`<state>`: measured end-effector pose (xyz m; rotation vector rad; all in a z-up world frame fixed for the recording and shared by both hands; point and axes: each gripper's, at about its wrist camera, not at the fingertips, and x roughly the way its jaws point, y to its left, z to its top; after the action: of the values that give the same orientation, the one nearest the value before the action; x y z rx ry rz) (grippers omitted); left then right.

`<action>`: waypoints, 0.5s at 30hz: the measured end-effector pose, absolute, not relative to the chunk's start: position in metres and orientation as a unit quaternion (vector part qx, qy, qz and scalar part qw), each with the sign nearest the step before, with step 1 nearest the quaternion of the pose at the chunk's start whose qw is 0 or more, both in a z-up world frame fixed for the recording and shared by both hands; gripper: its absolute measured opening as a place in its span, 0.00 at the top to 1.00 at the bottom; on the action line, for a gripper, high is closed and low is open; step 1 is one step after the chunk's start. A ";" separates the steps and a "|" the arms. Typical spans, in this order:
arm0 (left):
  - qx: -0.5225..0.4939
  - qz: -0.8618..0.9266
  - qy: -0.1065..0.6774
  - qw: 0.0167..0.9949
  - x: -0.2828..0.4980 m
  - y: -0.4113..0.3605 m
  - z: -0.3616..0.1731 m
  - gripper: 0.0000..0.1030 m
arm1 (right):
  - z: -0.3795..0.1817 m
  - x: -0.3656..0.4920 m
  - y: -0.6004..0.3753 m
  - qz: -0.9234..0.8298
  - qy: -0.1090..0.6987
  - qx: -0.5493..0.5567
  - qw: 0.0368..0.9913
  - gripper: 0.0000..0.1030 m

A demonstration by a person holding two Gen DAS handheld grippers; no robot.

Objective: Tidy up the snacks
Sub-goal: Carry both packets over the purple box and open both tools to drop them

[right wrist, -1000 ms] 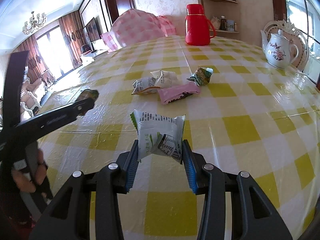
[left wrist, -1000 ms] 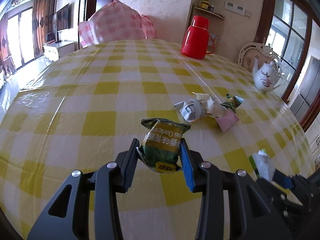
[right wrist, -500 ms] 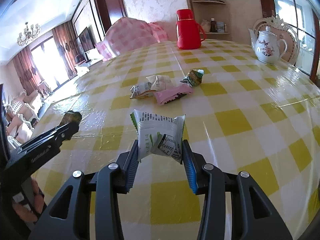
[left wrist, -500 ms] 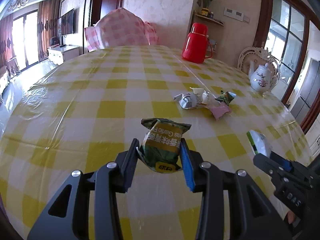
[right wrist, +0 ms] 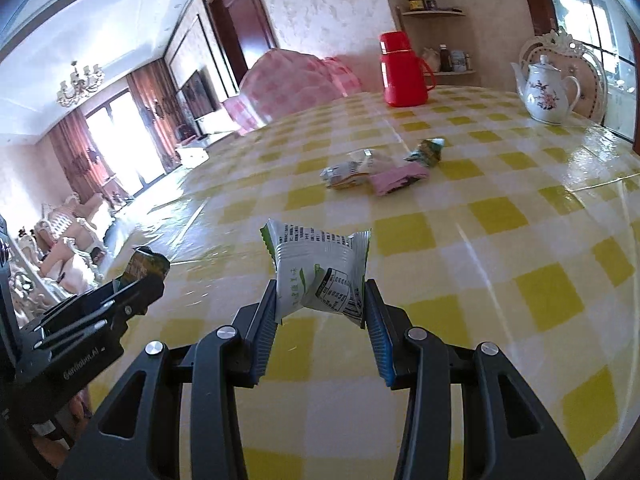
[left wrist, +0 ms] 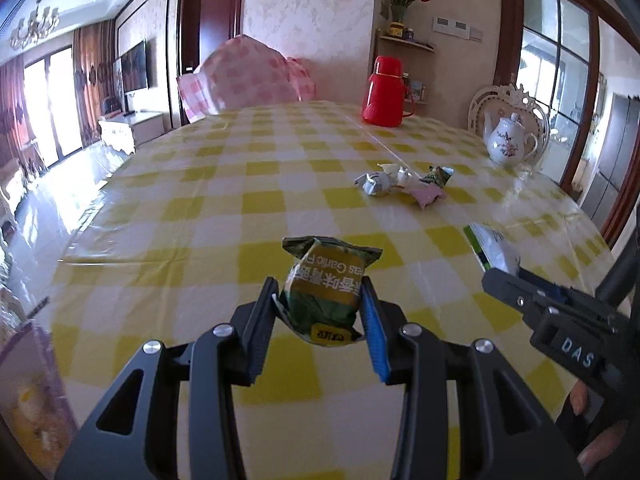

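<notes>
My left gripper is shut on a dark green snack packet and holds it above the table's near edge. My right gripper is shut on a white and green snack packet, also held above the table. Each gripper shows in the other's view: the right one with its packet at the right of the left wrist view, the left one at the left of the right wrist view. A small pile of snack packets lies mid-table; it also shows in the right wrist view.
A yellow checked tablecloth covers the table. A red thermos stands at the far side and a white floral teapot at the far right. A chair with a pink checked cover stands behind the table.
Both grippers have pulled back toward me and risen with their packets; the table and the snack pile look farther off. The grips have not changed.
</notes>
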<state>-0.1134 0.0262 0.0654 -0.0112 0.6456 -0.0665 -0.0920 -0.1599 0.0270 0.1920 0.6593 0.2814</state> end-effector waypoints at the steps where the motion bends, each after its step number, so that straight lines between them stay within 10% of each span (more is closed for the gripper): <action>1: -0.003 -0.032 0.316 0.948 -0.117 0.028 0.066 0.60 | 0.027 -0.096 -0.156 0.141 0.322 0.094 0.931 0.59; 15: 0.008 0.042 0.291 0.956 -0.198 0.123 0.079 0.60 | 0.035 -0.151 -0.053 0.243 0.325 0.042 0.913 0.59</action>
<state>-0.1982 0.1234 0.0788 0.0158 0.5903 0.0855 -0.1507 -0.0531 0.0347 0.0859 0.6695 0.5000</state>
